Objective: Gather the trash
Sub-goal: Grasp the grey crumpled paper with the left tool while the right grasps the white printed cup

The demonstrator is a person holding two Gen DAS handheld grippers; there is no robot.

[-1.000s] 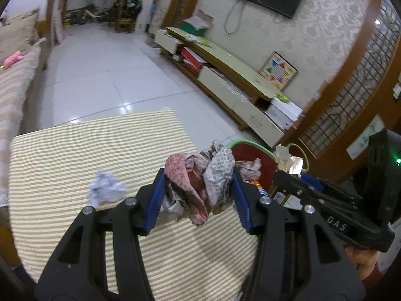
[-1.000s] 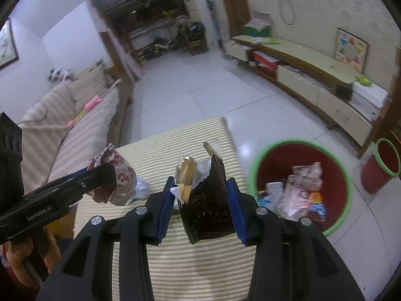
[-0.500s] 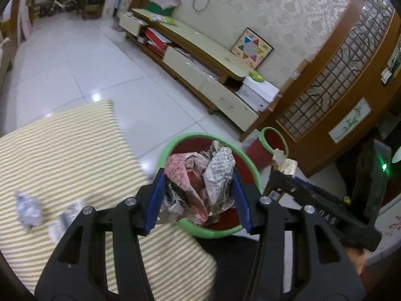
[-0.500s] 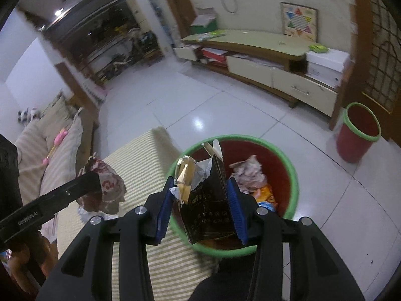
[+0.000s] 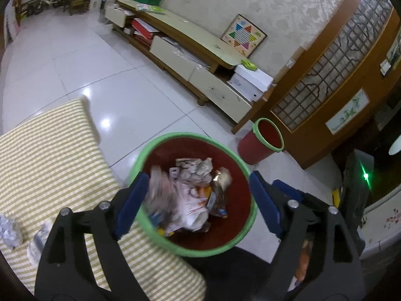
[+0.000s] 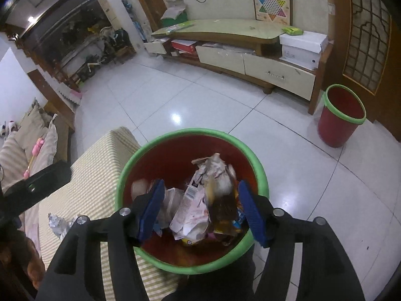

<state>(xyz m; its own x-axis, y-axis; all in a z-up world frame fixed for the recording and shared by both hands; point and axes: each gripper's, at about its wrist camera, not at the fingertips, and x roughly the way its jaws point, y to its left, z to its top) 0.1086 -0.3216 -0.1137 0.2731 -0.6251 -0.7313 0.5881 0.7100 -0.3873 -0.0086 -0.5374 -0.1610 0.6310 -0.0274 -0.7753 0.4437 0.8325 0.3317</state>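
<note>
The left gripper (image 5: 196,204) hangs with jaws spread wide and nothing between the pads; the right gripper (image 6: 201,212) likewise has its jaws spread and empty. Directly below both sits the red bin (image 5: 175,244) with a green rim, and the trash (image 6: 198,208) lies piled inside it, partly motion-blurred in the left view. Left of the jaws, the striped surface (image 5: 50,155) carries crumpled paper scraps (image 5: 10,230). Farther off, right of the jaws, a second red bin (image 6: 338,123) stands on the tiled floor (image 6: 200,105) by the low cabinet (image 6: 250,57).

Both the left gripper (image 5: 198,205) and the right gripper (image 6: 201,212) point downward, jaws spread apart, apparently gripping nothing.
</note>
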